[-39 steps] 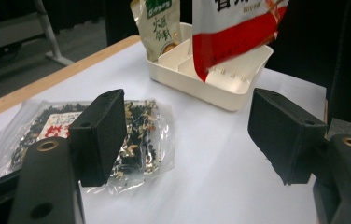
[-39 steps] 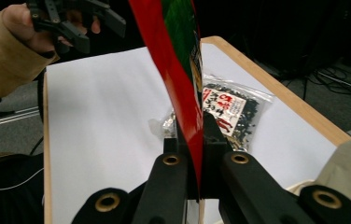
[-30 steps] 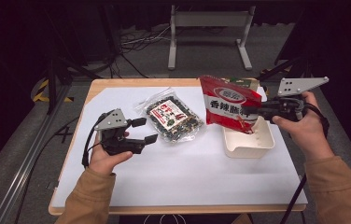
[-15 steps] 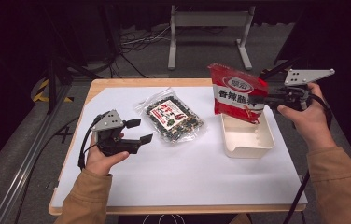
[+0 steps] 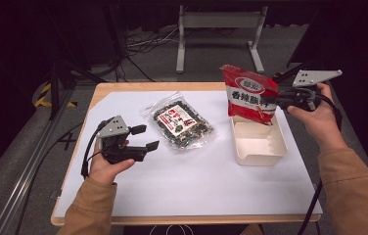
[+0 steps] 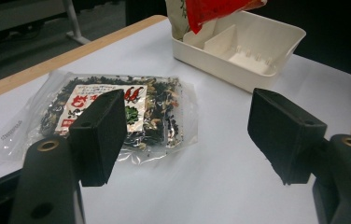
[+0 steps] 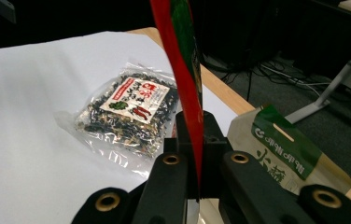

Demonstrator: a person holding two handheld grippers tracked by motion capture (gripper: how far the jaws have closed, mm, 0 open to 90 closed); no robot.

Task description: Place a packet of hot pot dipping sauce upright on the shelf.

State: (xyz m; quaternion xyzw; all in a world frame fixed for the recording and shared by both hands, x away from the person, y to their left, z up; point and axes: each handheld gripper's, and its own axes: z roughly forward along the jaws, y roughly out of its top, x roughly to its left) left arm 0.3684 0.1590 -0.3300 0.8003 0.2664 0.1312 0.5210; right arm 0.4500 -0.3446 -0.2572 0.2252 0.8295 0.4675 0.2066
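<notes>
My right gripper (image 5: 270,101) is shut on the edge of a red snack packet (image 5: 248,95), which hangs upright over the far end of a white divided tray (image 5: 260,147). In the right gripper view the red packet (image 7: 178,60) runs edge-on up between the closed jaws, with a beige and green packet (image 7: 281,149) lying just below. A clear bag of dark dried bits (image 5: 179,123) with a red and white label lies flat mid-table. My left gripper (image 5: 145,138) hovers open to its left, pointing at the bag (image 6: 150,107); nothing is between its pads.
A white sheet (image 5: 196,186) covers the wooden table, whose edge (image 5: 148,87) shows at the back. A metal stand's legs (image 5: 221,29) and cables lie on the floor beyond. The tray (image 6: 257,51) sits near the table's right side.
My right hand has carried the red packet a little to the right and toward the far end of the tray, and the packet now hangs more upright. The left gripper has stayed put.
</notes>
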